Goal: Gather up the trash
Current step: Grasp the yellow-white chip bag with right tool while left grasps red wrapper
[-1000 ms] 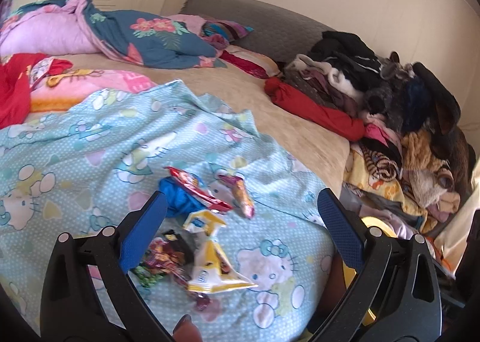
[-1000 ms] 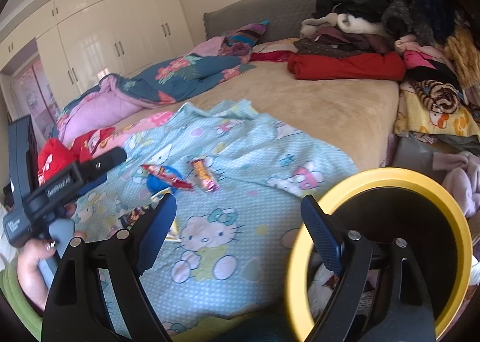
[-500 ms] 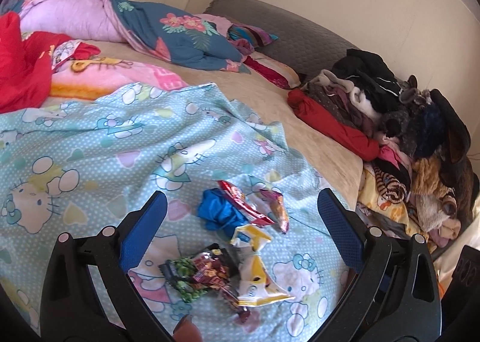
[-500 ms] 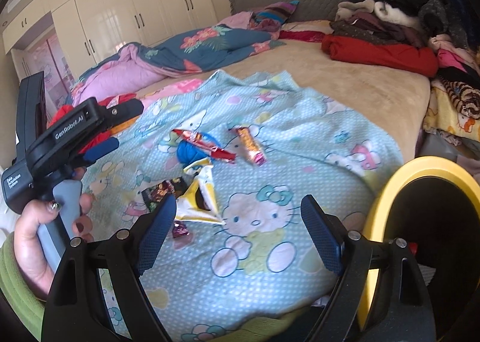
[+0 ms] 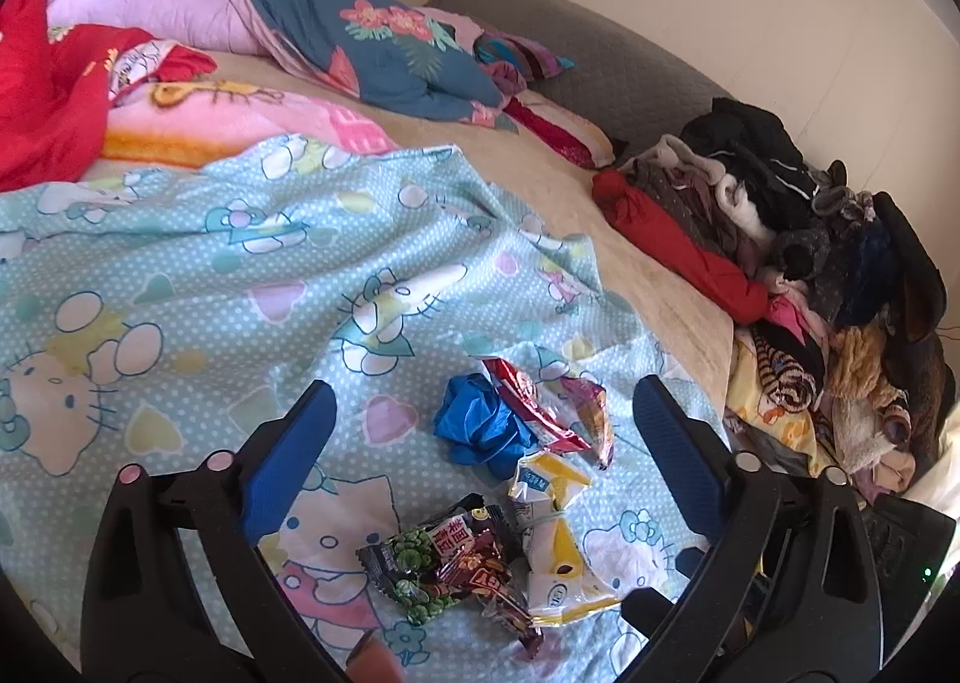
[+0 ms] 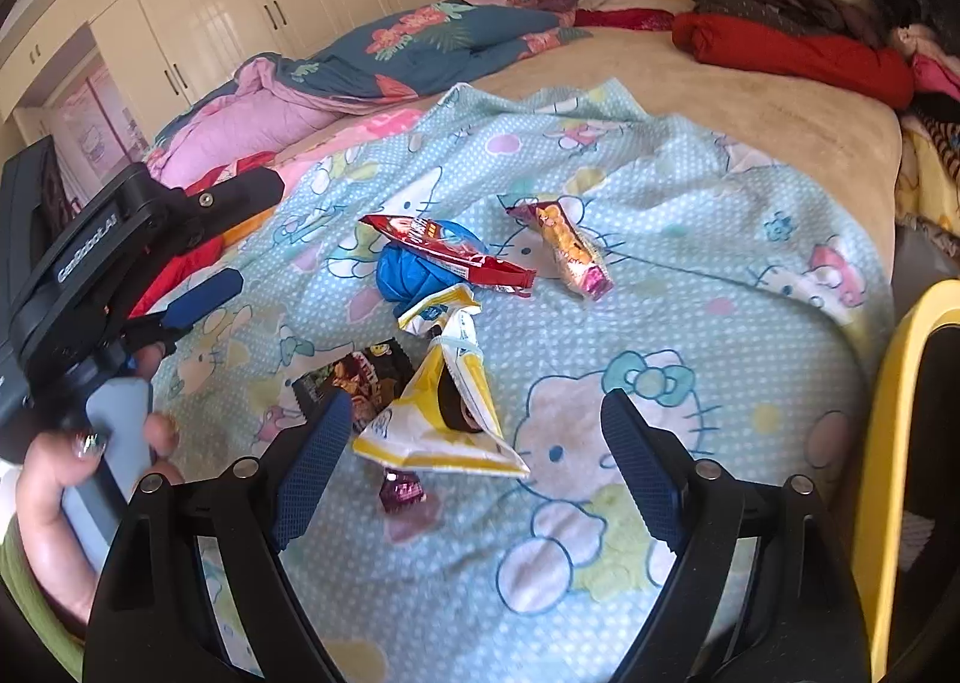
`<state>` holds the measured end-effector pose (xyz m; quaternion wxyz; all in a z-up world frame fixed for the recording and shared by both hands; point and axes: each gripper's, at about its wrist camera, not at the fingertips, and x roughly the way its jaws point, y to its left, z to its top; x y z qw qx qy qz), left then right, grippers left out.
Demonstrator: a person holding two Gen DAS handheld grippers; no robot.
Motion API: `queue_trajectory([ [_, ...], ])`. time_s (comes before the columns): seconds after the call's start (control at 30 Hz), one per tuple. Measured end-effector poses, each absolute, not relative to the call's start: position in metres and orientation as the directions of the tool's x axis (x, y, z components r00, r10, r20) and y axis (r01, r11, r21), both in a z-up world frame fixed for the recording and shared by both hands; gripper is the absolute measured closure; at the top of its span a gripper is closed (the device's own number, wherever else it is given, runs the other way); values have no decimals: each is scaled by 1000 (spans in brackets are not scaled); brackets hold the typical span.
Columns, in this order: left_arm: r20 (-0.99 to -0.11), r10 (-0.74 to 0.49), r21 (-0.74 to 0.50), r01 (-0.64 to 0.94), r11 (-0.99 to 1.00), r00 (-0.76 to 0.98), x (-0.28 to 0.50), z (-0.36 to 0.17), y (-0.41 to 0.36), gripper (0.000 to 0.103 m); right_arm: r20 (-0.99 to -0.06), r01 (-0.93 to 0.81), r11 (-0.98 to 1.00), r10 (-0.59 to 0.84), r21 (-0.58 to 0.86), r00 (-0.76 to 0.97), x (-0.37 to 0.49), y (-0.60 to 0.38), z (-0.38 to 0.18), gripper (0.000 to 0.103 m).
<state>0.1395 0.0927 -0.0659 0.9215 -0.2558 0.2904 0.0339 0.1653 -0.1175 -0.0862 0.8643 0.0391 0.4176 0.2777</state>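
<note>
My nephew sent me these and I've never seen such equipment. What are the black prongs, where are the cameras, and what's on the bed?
A person holds a two-fingered grabbing tool in each hand, with a camera on each looking along its fingers. The left tool and right tool are both open and empty. The right view also shows the left hand gripping its handle. On the light-blue cartoon-cat bedsheet lies trash: a yellow-white torn packet, a long red wrapper, a crumpled blue bag. A yellow-rimmed bin stands at the right.

Both the left gripper (image 5: 483, 431) and right gripper (image 6: 474, 437) hover, jaws spread wide (nothing between them).
</note>
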Motion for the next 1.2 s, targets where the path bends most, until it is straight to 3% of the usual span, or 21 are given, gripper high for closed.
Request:
queue_trajectory([
  [0.23, -584, -130, -466, -200, 862, 801, 164, -81, 97, 35, -739, -423, 848, 502, 319, 448, 182, -107, -106, 30],
  [0.5, -600, -204, -515, -179, 838, 773, 189, -93, 97, 51, -747, -437, 828, 529, 351, 402, 188, -96, -118, 33],
  [0.63, -608, -223, -527, -177, 831, 762, 198, -98, 94, 62, -751, -451, 820, 535, 352, 387, 189, -88, -122, 37],
  [0.7, -611, -229, -529, -176, 830, 758, 201, -100, 93, 66, -752, -460, 816, 538, 351, 381, 189, -85, -124, 46],
  [1.1, -615, -239, -522, -161, 837, 751, 206, -97, 85, 96, -743, -466, 803, 558, 372, 369, 181, -97, -128, 57],
  [1.2, -610, -243, -520, -149, 841, 754, 204, -94, 82, 97, -736, -461, 797, 571, 390, 364, 179, -103, -127, 57],
])
